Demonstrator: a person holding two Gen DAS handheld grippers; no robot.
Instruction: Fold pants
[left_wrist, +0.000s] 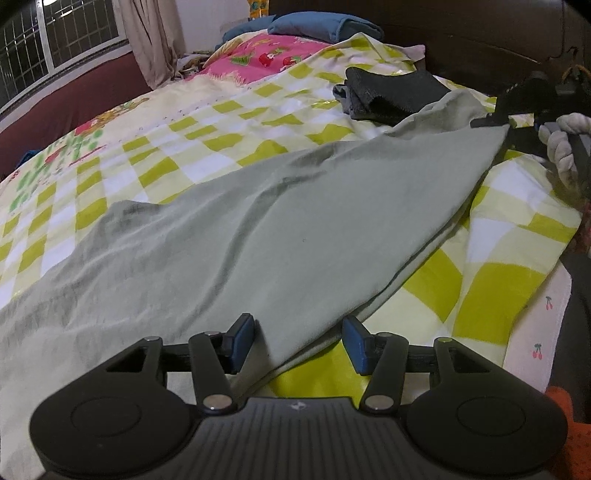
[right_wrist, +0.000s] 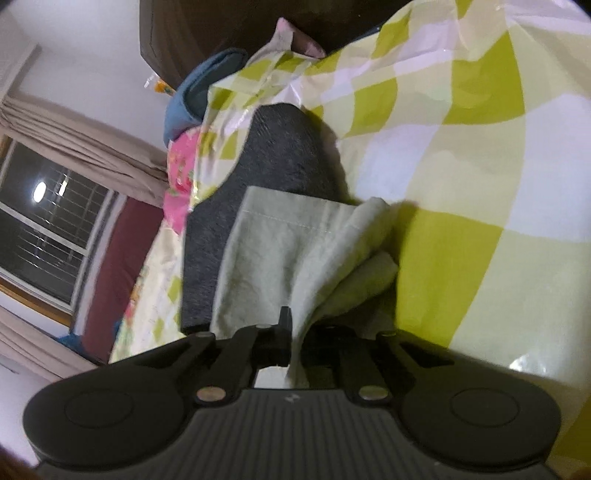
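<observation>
Pale green pants (left_wrist: 258, 229): spread across frame centre on checked bedsheet (left_wrist: 491, 291). Left gripper (left_wrist: 299, 345): lower centre, jaws apart, straddling the pants' edge. Right gripper (right_wrist: 295, 339): clenched on the pants' hem. Dark folded garment (left_wrist: 391, 96): upper right.

The left gripper (left_wrist: 299, 341) is matte black with blue finger pads (left_wrist: 242, 343), silver pivot screws and a ribbed body. The right gripper (right_wrist: 295, 341) matches in black, ribbed plastic with round side housings.
</observation>
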